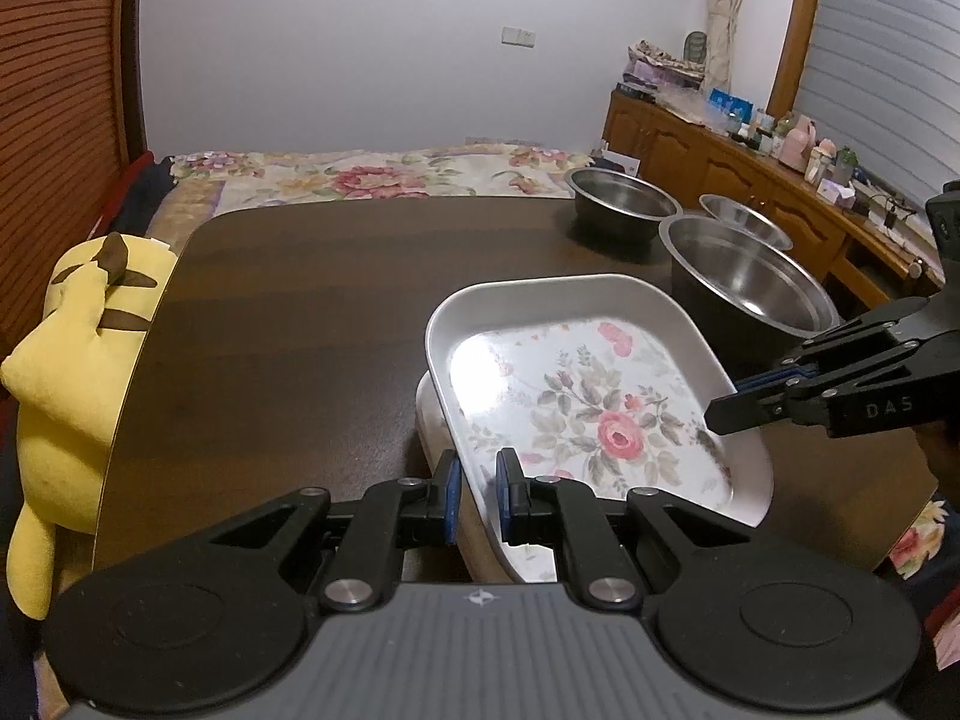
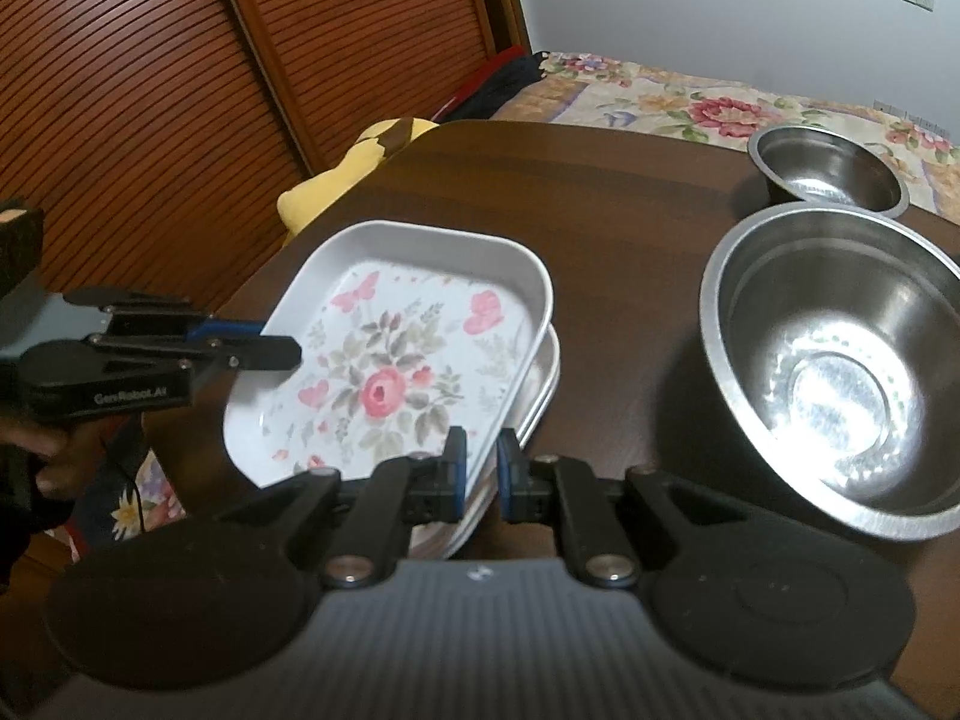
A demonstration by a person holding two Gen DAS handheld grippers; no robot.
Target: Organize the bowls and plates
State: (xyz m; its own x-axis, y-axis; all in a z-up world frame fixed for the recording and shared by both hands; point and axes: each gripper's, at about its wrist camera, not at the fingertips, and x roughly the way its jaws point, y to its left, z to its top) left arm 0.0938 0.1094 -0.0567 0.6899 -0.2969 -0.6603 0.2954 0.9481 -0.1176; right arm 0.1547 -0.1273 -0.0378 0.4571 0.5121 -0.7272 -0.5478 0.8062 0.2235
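Observation:
A white square plate with a rose pattern (image 1: 576,396) is held tilted above another white plate (image 1: 427,420) on the dark wooden table (image 1: 300,312). My left gripper (image 1: 478,495) is shut on the floral plate's near rim. My right gripper (image 2: 480,471) is shut on the opposite rim of the same plate (image 2: 396,372); it also shows in the left wrist view (image 1: 729,405). The stacked plates beneath (image 2: 540,396) peek out at the right edge. Three steel bowls stand beyond: a large one (image 2: 840,360), a medium one (image 2: 828,171) and a small one (image 1: 744,219).
A yellow plush toy (image 1: 66,384) leans at the table's left edge. A bed with a floral cover (image 1: 372,174) lies behind the table. A wooden cabinet with clutter (image 1: 750,162) stands at the right. A slatted wooden door (image 2: 150,90) is behind the plates.

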